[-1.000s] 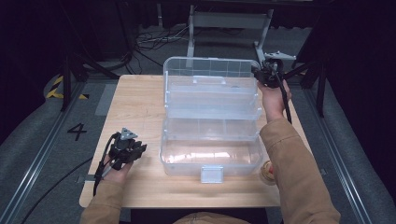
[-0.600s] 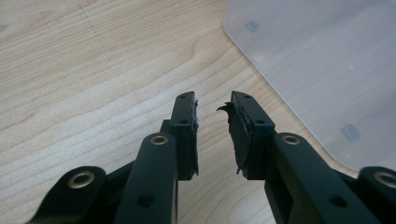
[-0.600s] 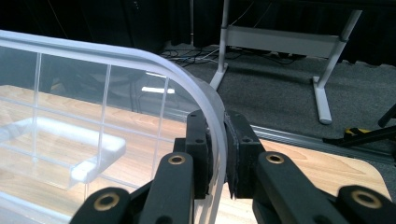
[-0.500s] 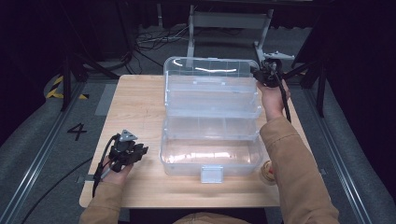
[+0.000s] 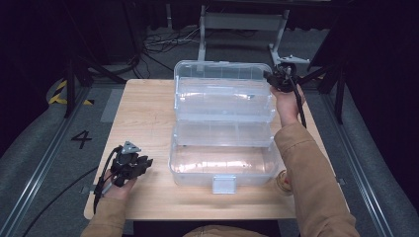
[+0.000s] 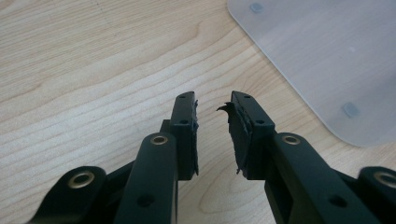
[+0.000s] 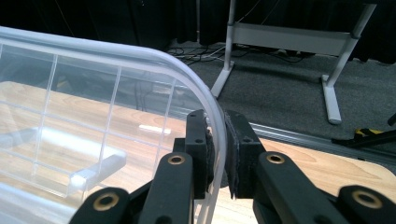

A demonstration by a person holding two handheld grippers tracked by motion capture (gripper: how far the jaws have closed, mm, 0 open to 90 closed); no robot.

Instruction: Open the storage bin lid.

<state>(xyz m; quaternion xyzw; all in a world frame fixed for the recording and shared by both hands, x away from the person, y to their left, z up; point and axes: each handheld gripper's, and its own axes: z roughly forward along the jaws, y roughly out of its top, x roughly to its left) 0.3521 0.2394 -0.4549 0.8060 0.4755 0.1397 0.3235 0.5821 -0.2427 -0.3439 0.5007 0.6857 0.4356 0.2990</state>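
A clear plastic box point(image 5: 222, 143) stands open in the middle of the wooden desk point(image 5: 143, 113), its lid point(image 5: 222, 79) raised at the far side. The right gripper point(image 5: 280, 79) has its fingers point(image 7: 201, 140) closed on the lid's rim at the far right corner (one pad on each face). The left gripper point(image 5: 129, 164) rests low over the desk, just left of the box, its fingers point(image 6: 187, 130) apart with nothing between them.

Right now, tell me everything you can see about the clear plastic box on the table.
The clear plastic box stands open on the wooden table, a tiered organizer: deep front bin with a white latch, a shallower tray stepped behind, and the ribbed lid raised at the back. It looks empty. The right gripper pinches the lid's rim at its far right corner.
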